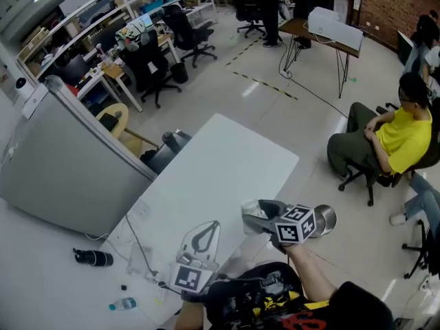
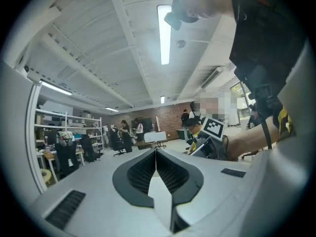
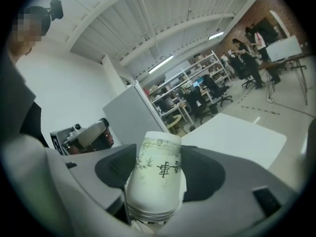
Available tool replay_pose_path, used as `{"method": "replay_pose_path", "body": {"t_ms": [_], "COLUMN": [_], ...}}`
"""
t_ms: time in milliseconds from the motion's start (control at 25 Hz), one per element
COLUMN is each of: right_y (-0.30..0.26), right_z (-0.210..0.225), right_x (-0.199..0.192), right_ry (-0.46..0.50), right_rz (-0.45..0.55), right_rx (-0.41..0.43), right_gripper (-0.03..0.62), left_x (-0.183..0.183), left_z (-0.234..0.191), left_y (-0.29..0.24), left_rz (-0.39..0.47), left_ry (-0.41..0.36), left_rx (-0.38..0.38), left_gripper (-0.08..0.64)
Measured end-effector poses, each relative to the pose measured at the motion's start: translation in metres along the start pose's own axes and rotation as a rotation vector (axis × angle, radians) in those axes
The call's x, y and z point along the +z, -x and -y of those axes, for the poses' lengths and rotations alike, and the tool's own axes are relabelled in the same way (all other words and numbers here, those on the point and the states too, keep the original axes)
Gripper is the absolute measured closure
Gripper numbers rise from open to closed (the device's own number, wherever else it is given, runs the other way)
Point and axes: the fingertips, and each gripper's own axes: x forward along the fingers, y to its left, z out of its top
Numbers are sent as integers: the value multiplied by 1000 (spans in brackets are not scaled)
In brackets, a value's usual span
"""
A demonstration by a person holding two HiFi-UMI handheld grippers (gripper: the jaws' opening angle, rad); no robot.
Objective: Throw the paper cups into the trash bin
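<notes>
Head view: the right gripper (image 1: 265,217) hangs over the white worktop's (image 1: 227,163) near edge, mid-carry. A silvery vessel (image 1: 324,218) just behind it may be the bin, and the next move is to release over it.

Left gripper view: the left gripper (image 2: 156,152) has its jaws pressed together, empty.

Right gripper view: wide-set jaws clamp the stacked paper cups (image 3: 155,177), long axis along the jaws, bases pointing away.

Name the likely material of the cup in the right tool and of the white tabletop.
The cup looks like paper: matte white wall, printed green leaves, rolled rim. The tabletop is probably laminate or painted board: smooth, flat, even white. Its core is not visible.
</notes>
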Motion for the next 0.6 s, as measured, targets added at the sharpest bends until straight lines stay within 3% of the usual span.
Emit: {"method": "replay_pose_path", "body": {"t_ms": [160,280,440,600], "right_y": [35,59,78,134], "right_z": [-2,-8,-11,-5], "right_x": [28,46,69,69], "right_ry": [64,100,90,44], "right_rz": [88,134,221,286], "right_rx": [-138,-206,-197,-183], "right_gripper": [296,296,296,296], "left_x": [0,6,11,5], "left_z": [9,15,25,79], "left_y": [-35,-53,-71,-101], "left_rz": [12,13,0,-13], "left_ry": [46,92,103,41], "left_rx": [-110,-140,-170,-326], "left_gripper": [558,557,556,555]}}
